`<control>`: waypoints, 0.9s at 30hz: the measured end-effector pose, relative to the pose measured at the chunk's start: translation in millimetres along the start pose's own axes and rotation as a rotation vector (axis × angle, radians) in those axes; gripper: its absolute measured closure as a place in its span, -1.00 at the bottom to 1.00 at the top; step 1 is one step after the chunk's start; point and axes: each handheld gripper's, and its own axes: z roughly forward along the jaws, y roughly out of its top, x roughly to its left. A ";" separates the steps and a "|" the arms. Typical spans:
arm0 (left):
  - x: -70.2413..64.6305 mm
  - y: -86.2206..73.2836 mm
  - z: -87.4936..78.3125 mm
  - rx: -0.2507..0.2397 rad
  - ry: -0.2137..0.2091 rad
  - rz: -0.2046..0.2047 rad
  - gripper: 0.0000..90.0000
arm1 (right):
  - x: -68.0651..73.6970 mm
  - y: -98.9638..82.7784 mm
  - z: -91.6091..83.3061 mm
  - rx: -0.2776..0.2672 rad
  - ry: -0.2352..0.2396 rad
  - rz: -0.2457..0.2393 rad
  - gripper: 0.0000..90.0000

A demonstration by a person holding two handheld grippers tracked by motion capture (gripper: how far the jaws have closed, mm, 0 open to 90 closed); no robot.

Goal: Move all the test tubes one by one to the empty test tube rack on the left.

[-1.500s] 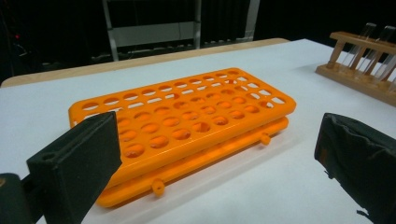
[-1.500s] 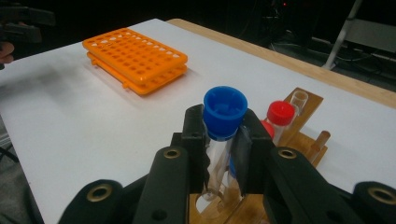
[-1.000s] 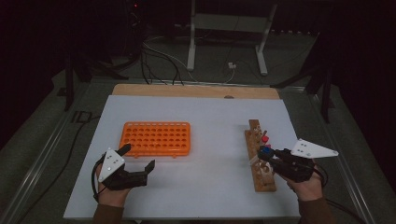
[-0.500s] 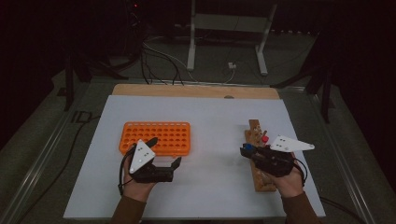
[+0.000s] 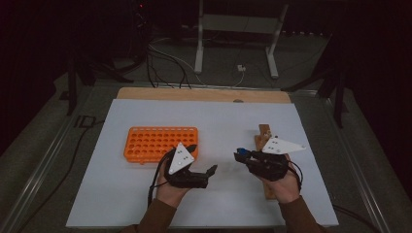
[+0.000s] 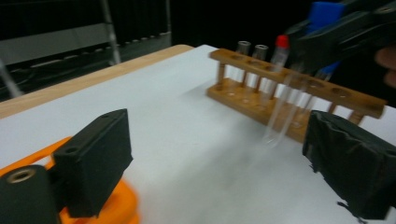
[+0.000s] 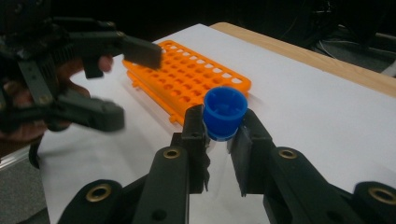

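The blue-capped test tube [image 7: 225, 113] is clamped between the jaws of the right gripper [image 5: 241, 157], held just under its cap above the white sheet [image 5: 218, 121] near the middle of the table, between the two racks; in the left gripper view its clear body [image 6: 285, 105] hangs down, slanted, in front of the wooden rack [image 6: 299, 95]. The grip is narrow and high on smooth plastic, so the tube could likely swing or slip downward if the hand tilts or jerks — and with the tube slanted, its tip might catch on a rim instead of entering a hole. The left gripper [image 5: 203, 159] sits just off the orange rack's near right corner with nothing between its jaws, which stand apart and have just been closing a little; if it reaches for the tube while the right one is moving, the two could knock together and the tube could be flicked loose. The orange rack [image 5: 160, 143] lies toward the left of the sheet, its rows of holes all empty as far as can be seen. The wooden rack stands along the right side, under the right hand [image 5: 284, 187], and holds a red-capped tube [image 6: 280, 46] and two uncapped tubes [image 6: 251, 49] at its far end — several nearer holes look vacant, though motion blur makes the count uncertain.
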 end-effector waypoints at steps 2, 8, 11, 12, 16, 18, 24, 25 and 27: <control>-4.6 1.7 5.2 -0.001 -0.021 -0.001 -0.63 | 3.5 1.4 6.6 0.004 0.014 0.001 0.71; -15.0 2.5 19.8 0.023 -0.045 0.016 -0.26 | 9.3 2.8 15.2 0.012 0.028 -0.002 0.71; -18.6 1.9 26.2 0.034 -0.066 0.027 0.01 | 11.8 3.7 19.4 0.014 0.035 0.002 0.71; -18.6 1.9 26.2 0.034 -0.066 0.027 0.09 | 11.8 3.7 19.4 0.014 0.035 0.002 0.71; -19.9 1.4 29.2 0.052 -0.080 0.042 0.37 | 13.4 4.0 21.8 0.018 0.045 0.005 0.71; -20.4 1.2 30.1 0.057 -0.086 0.053 0.47 | 13.9 4.0 22.8 0.019 0.049 0.004 0.71; -22.6 0.6 31.4 0.053 -0.099 0.071 0.68 | 14.9 4.1 24.7 0.026 0.053 0.004 0.71; -22.7 0.5 31.5 0.054 -0.100 0.073 0.70 | 14.6 4.1 24.7 0.028 0.054 0.006 0.71; -22.7 0.4 31.6 0.053 -0.101 0.074 0.70 | 14.2 4.1 24.8 0.028 0.055 0.008 0.70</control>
